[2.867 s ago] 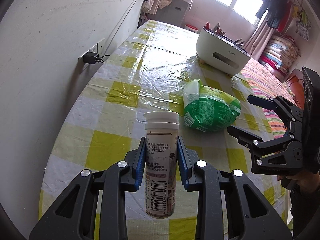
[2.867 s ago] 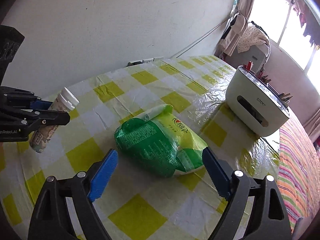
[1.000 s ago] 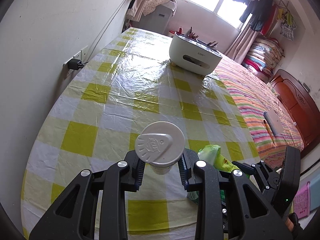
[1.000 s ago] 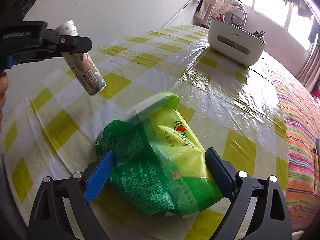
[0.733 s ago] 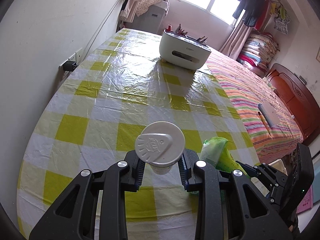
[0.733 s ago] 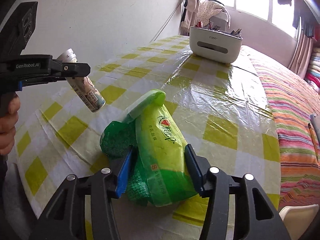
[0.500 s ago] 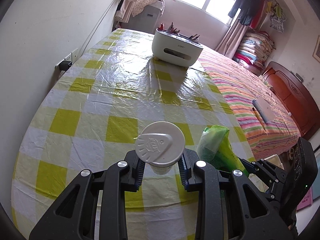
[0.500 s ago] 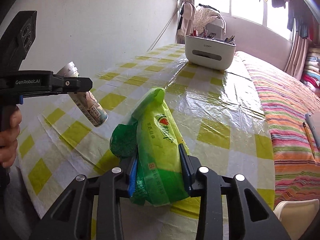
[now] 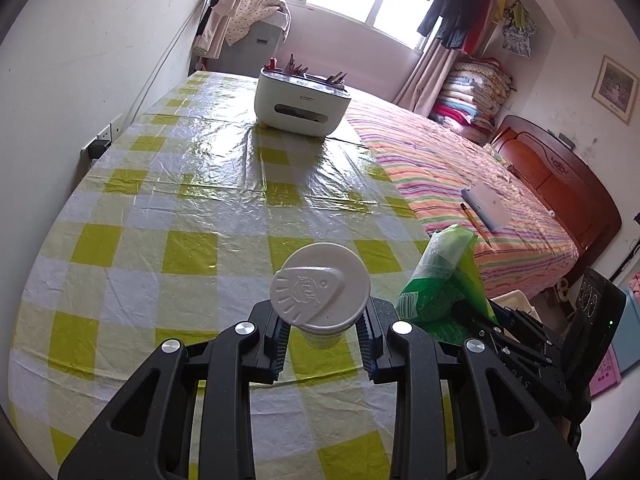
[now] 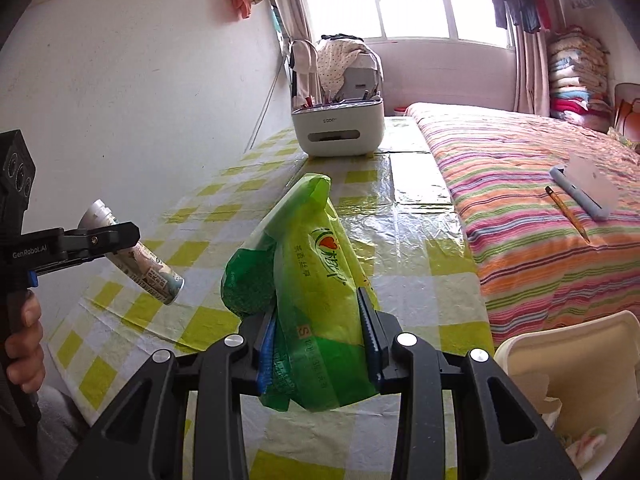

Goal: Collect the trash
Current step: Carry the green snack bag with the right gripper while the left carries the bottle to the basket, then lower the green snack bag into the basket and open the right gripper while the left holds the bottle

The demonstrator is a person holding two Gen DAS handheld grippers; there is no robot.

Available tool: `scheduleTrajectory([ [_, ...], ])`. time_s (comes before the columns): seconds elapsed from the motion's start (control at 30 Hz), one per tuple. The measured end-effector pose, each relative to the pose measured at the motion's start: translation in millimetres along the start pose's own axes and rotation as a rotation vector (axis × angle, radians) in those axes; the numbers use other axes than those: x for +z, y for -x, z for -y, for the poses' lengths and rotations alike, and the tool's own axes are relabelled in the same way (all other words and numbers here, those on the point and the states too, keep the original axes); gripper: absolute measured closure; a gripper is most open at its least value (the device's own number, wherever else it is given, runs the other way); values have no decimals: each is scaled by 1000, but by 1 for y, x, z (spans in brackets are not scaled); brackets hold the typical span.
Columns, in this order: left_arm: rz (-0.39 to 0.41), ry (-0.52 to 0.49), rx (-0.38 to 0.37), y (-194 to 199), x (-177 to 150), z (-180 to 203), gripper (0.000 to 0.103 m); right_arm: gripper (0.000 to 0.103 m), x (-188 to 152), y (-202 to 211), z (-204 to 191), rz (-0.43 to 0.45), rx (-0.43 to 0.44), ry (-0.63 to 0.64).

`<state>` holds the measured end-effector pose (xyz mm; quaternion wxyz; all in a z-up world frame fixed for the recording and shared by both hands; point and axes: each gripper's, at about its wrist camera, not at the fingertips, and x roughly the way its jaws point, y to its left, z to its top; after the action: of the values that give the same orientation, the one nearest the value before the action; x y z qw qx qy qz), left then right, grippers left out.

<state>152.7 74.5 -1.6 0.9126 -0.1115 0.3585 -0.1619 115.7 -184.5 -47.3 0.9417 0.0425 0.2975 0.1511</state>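
Lifted off table (image 10: 412, 216) – green bag (image 10: 316, 280) clamped between right jaws.

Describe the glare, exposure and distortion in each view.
Left wrist view: glare streaks the tablecloth below the tissue box; the window is blown out; fisheye bends the table edge. Right wrist view: the window is overexposed, sheen on the green bag, dark vignette in the corners.

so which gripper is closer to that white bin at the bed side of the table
Right. The right gripper, jaws shut on the green bag, is just beside the white bin. The left gripper, holding the bottle, is out by the wall.
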Motion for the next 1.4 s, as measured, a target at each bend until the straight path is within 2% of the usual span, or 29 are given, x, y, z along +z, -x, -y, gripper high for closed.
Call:
scheduleTrajectory([
  [0.33,-19,-67,-36,2,-14,38,75,69,-8,26,20,40,-41,-87],
  [0.7,0,-138,-101,-3,-13,88,75,69,-11,41,40,81,-91,-149],
  [1.2,-5,-199,-151,-19,-20,138,75,69,-26,78,90,180,-213,-367],
  [1.4,-11,-231,-178,-27,-27,161,75,69,-32,94,109,225,-287,-440],
])
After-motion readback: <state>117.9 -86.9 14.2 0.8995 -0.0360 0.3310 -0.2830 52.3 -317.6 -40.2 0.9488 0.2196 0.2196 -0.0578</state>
